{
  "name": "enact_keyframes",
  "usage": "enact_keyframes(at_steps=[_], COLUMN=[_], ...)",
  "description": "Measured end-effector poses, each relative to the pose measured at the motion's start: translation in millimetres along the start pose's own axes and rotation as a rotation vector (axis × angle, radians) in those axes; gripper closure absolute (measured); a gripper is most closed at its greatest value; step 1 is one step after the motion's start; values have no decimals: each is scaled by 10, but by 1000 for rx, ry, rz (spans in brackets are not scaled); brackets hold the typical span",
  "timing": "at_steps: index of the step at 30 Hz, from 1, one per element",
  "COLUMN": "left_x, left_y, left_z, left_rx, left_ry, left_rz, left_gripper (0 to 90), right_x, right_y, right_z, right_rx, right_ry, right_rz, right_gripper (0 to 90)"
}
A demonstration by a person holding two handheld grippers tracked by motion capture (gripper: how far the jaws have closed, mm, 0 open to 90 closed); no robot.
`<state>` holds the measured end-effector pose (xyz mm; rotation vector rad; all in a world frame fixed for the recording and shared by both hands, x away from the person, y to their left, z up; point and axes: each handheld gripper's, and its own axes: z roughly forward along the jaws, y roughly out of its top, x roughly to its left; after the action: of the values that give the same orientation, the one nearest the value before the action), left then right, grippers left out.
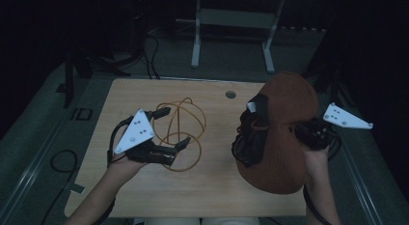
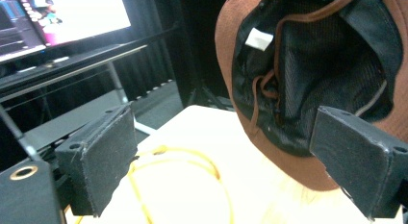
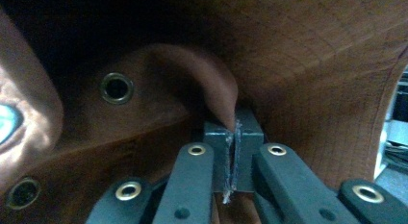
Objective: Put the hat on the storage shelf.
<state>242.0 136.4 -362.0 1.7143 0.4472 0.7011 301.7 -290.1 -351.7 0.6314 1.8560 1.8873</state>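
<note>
The hat (image 1: 282, 133) is held up over the table's (image 1: 212, 181) right side by a thin pinch of fabric only, so it could slip free if tugged or swung. The right gripper (image 3: 232, 137) is clamped on that fold. The left gripper (image 1: 166, 128) is spread wide and empty above the yellow cord (image 1: 185, 126).

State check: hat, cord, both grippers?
Brown hat: held up above the table, tilted, black mesh lining facing the left gripper.
Yellow cord: lying loose in loops on the table, not gripped.
Left gripper: open, jaws wide apart over the cord, nothing pressed between them.
Right gripper: shut, pinching a fold of the hat's brown fabric.
</note>
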Motion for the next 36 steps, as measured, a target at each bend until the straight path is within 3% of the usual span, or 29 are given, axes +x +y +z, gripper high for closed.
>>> enact_keyframes(at_steps=[12, 18, 19, 24, 28, 29, 34, 36], left_x=[194, 224, 231, 237, 251, 249, 269, 295], left_y=[-604, -1022, -1142, -1540, -1807, -1871, -2094, -2175], left_z=[-526, -674, -708, -800, -884, -913, -1002, -1038], left_rx=[9, 38, 45, 85, 96, 92, 106, 124], left_ry=[126, 205, 225, 266, 306, 324, 377, 399], left_rz=[-72, -91, -102, -161, -220, -231, -241, -253], left_gripper=[98, 98, 98, 98, 99, 99, 99, 99], right_x=[-86, -121, -125, -109, -43, -43, 142, 167], right_y=[108, 172, 192, 221, 290, 290, 336, 334], right_z=[412, 664, 777, 976, 1248, 1248, 1584, 1628], right_rx=[5, 21, 38, 69, 85, 85, 116, 120], right_ry=[-9, -6, -7, -2, 36, 36, 119, 131], right_rz=[22, 24, 16, -2, 4, 4, 9, 12], right_gripper=[875, 875, 875, 875, 875, 875, 873, 873])
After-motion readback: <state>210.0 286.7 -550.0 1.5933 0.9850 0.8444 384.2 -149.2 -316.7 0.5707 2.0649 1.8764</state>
